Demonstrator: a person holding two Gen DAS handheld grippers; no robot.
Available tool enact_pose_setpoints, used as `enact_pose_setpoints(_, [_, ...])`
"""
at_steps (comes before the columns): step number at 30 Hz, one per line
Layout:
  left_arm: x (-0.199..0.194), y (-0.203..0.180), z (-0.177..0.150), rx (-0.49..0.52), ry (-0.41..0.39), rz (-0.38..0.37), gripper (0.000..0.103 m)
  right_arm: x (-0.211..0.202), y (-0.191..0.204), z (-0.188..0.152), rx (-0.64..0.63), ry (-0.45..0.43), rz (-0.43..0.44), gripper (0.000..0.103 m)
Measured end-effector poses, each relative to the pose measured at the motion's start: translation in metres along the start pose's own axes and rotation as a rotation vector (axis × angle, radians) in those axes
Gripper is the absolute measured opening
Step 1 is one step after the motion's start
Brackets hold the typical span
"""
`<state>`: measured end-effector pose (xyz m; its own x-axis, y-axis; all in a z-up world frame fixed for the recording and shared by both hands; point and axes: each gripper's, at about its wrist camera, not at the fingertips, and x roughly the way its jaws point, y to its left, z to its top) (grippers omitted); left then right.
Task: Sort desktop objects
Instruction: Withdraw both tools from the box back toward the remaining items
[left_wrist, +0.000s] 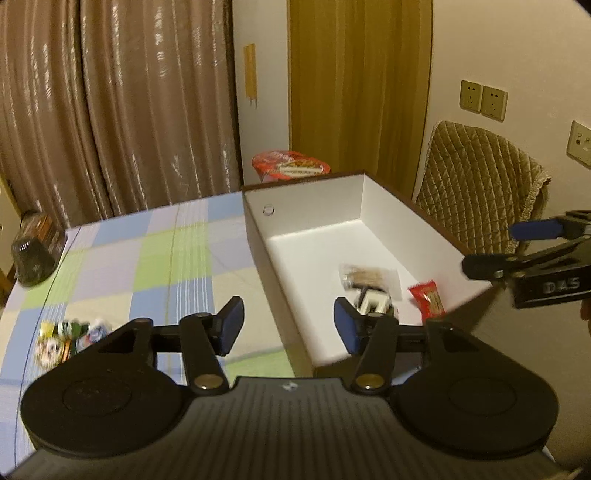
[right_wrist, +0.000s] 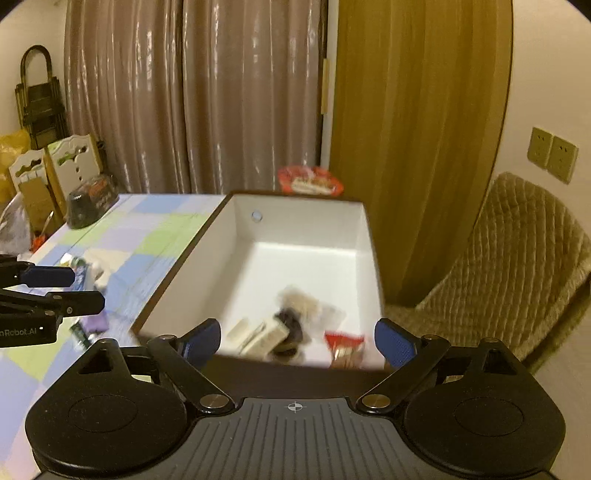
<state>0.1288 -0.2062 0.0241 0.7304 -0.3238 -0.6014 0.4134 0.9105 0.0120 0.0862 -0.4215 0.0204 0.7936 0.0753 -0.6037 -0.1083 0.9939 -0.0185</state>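
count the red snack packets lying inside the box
1: a red snack packet lies on the floor of the box, near corner, right of the pale items. Others may hide beneath that blurred pile.

The left gripper (left_wrist: 289, 325) is tilting downward, its two blue-padded fingers (left_wrist: 233, 320) standing partly apart with nothing between them. Its black linkage arms are splaying outward from the ribbed body. In the right wrist view the same gripper (right_wrist: 74, 288) is reaching in from the left edge, seen side-on.

The right gripper (right_wrist: 297, 341) is also angling downward, its fingers (right_wrist: 393, 343) spread wide and gripping nothing. In the left wrist view it (left_wrist: 491, 247) is entering from the right edge, one finger above the other, both pointing left. A sliver of a hand (left_wrist: 585, 314) is showing behind its body at the frame's edge.
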Motion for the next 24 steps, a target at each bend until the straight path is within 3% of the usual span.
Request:
enact_pose_setpoints(5, [-0.023, 0.012, -0.034, -0.022, 0.036, -0.010, 0.054, -0.015, 0.016, -0.026, 0.037, 0.046, -0.028, 0.093])
enact_pose_setpoints(10, [-0.042, 0.025, -0.067, -0.023, 0.070, -0.010, 0.071, -0.023, 0.036, -0.054, 0.062, 0.100, -0.040, 0.093])
enact_pose_setpoints(15, [-0.060, 0.041, -0.095, -0.031, 0.086, 0.003, 0.081, -0.029, 0.057, -0.073, 0.084, 0.137, -0.044, 0.093])
enact_pose_setpoints(24, [-0.085, 0.068, -0.123, -0.059, 0.102, 0.021, 0.088, -0.029, 0.091, -0.084, 0.071, 0.161, -0.029, 0.093])
